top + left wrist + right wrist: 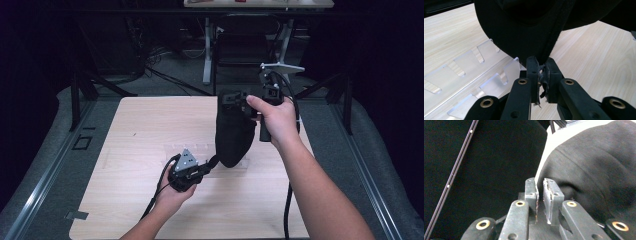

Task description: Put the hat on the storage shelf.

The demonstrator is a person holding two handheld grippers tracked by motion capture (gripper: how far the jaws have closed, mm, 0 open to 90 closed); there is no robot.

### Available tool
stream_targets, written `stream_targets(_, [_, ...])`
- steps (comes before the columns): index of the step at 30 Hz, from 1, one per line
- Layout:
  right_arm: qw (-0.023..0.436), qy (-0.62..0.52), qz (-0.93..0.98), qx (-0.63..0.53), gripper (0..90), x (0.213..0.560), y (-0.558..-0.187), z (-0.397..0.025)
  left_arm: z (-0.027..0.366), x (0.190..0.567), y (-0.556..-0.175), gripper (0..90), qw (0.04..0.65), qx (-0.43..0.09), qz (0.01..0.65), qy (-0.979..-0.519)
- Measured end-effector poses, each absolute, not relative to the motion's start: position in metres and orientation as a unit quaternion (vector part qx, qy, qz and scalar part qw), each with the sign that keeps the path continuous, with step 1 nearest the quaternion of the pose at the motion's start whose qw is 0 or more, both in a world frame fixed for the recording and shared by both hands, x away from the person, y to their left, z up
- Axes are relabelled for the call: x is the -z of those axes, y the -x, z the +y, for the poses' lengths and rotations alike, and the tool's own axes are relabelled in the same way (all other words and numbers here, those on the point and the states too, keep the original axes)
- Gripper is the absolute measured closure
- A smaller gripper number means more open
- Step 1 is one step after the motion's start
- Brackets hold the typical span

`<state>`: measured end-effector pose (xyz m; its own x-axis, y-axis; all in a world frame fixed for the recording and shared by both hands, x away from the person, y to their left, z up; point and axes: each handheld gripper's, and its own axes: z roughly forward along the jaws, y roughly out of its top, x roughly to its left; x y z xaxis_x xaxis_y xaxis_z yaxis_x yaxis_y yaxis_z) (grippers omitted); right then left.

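Left gripper view: tongs (541, 72) apparently clamping black cap (524, 32).

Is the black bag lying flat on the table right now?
No. The black bag hangs above the table, pinched at its bottom edge by the left tongs.

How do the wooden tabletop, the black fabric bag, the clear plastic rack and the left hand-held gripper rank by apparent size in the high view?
1. Wooden tabletop, by far the largest.
2. Black fabric bag.
3. Clear plastic rack and left hand-held gripper: unsure. The rack is transparent and partly hidden, so its outline is faint.
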<state>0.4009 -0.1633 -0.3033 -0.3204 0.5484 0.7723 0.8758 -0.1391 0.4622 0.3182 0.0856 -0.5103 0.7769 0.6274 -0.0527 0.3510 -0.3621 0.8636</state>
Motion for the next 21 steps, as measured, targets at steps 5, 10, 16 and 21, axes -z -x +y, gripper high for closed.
stream_targets(5, [0.158, 0.561, -0.634, 0.508, 81.5, 0.302, -0.399, -0.173, 0.091, 0.518, -0.318, 85.9, 0.470, -0.146, 0.312, -0.813])
stream_targets(10, [0.154, 0.567, -0.633, 0.505, 81.7, 0.305, -0.397, -0.182, 0.096, 0.526, -0.322, 86.0, 0.465, -0.134, 0.326, -0.812])
stream_targets(16, [0.151, 0.569, -0.630, 0.506, 81.5, 0.307, -0.395, -0.189, 0.102, 0.536, -0.326, 85.7, 0.473, -0.117, 0.343, -0.803])
stream_targets(21, [0.135, 0.576, -0.631, 0.502, 80.8, 0.310, -0.391, -0.197, 0.101, 0.539, -0.324, 85.7, 0.469, -0.123, 0.338, -0.807])
